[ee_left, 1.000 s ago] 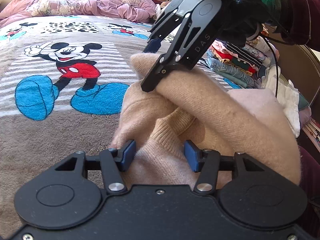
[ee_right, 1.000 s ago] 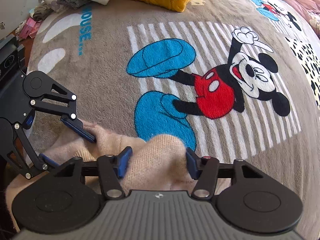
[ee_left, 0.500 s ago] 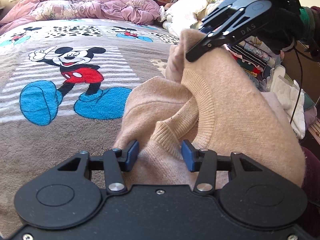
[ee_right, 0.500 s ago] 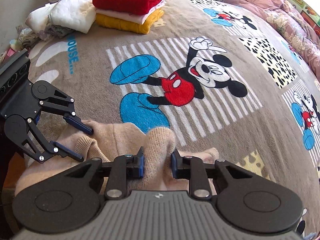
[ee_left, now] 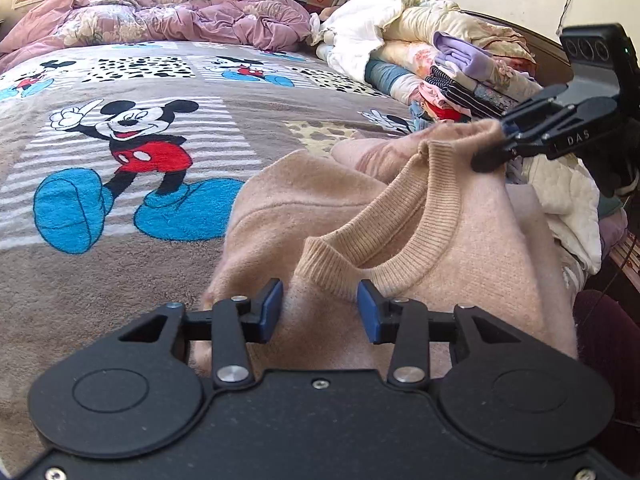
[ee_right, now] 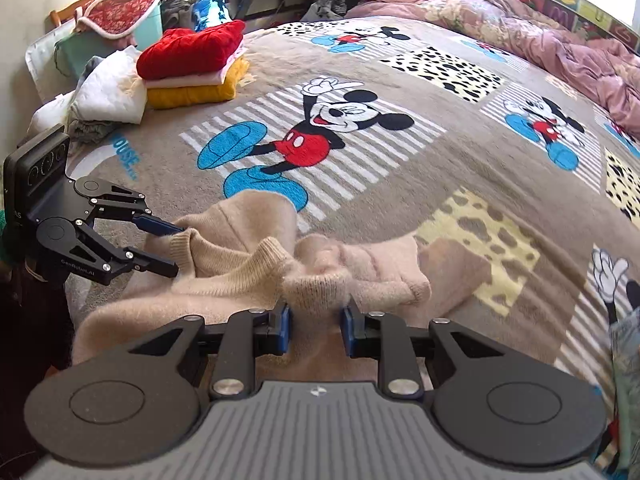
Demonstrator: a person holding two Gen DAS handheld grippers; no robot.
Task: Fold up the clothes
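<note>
Sweater (ee_left: pixel 460 248), a beige knit with a ribbed neckline, is lying bunched at the near edge of the Mickey Mouse blanket (ee_left: pixel 120 264) covering the bed, just below the big cartoon figure. The left gripper (ee_left: pixel 320 312) is holding a fold of the knit beside the collar; its jaws have just been closing on that cloth. The right gripper (ee_right: pixel 316 330) is pinching the shoulder fabric tightly between its narrow blue pads (ee_right: pixel 285 328), drawing the neckline taut between the two tools. Folded red, white and yellow garments (ee_right: pixel 192 68) are sitting stacked near the blanket's far corner, well apart from the sweater.
</note>
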